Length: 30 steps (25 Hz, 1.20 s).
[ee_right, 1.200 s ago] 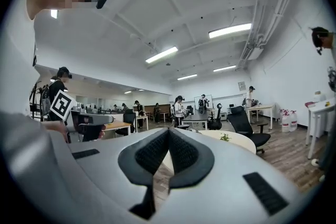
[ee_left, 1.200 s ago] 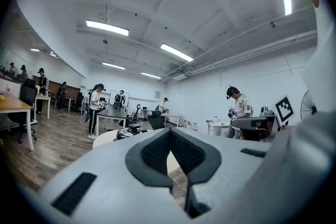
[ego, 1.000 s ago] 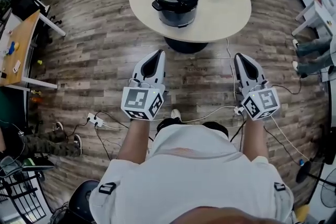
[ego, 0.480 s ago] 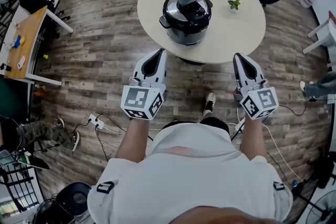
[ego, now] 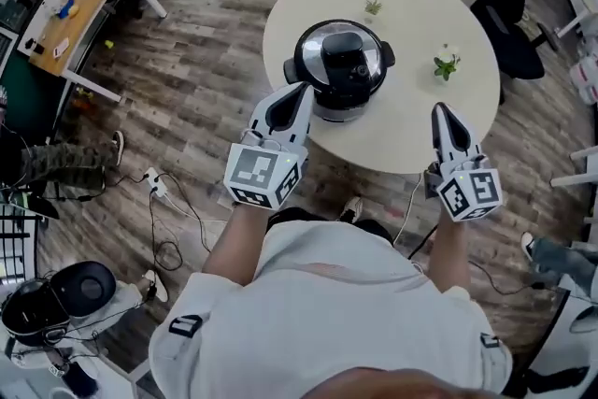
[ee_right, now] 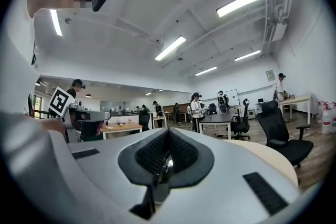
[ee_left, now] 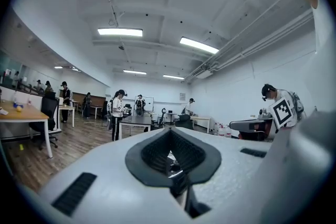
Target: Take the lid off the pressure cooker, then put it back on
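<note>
The person has walked up to the table [ego: 411, 131]. The left gripper [ego: 299, 92] and right gripper [ego: 439, 112], both pressed together and empty, now near the cooker [ego: 318, 103], its lid [ego: 344, 59] untouched.

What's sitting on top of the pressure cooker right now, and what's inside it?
The shiny lid with its black centre handle sits on the pressure cooker, covering it fully. Nothing else rests on the lid. The inside cannot be seen: the lid hides it.

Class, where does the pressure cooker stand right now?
In the head view, the pressure cooker stands left of centre on the round table, a small potted plant to its right.
</note>
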Available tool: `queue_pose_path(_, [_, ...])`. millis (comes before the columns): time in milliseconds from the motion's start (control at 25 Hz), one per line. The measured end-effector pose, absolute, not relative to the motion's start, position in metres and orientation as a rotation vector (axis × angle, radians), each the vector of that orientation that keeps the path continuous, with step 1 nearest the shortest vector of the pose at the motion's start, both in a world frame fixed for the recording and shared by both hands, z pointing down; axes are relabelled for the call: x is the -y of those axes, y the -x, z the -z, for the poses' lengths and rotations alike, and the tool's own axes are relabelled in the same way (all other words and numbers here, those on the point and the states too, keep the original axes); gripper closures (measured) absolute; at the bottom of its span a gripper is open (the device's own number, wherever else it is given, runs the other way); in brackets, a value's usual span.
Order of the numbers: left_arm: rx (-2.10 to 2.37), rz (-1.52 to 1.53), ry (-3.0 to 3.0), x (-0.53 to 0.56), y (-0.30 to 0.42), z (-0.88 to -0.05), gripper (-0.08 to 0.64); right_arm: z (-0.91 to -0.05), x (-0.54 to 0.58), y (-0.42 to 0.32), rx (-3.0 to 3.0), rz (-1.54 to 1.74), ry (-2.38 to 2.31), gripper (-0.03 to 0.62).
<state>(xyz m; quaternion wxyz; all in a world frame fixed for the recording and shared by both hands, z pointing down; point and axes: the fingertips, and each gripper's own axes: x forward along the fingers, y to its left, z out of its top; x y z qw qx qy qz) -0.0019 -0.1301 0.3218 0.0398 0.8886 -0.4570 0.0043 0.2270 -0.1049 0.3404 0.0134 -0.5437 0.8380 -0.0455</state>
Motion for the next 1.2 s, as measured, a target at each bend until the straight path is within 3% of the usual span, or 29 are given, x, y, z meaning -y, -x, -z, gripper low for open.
queue_pose_path(1040, [1.415,0.030,-2.707,0.193,0.049,-0.306,0.555,-0.323,0.180,-0.174,-2.641,0.138,1.640,0.577])
queue_pose_path(1160, [1.346,0.045,-2.715,0.194,0.043,-0.306,0.404,-0.320,0.185,-0.170,-2.656,0.145,1.603,0.476])
queue_pose_path(1200, [1.330,0.043,-2.718,0.195,0.041,-0.307,0.366,-0.318,0.187,-0.169,-2.661,0.145,1.587,0.416])
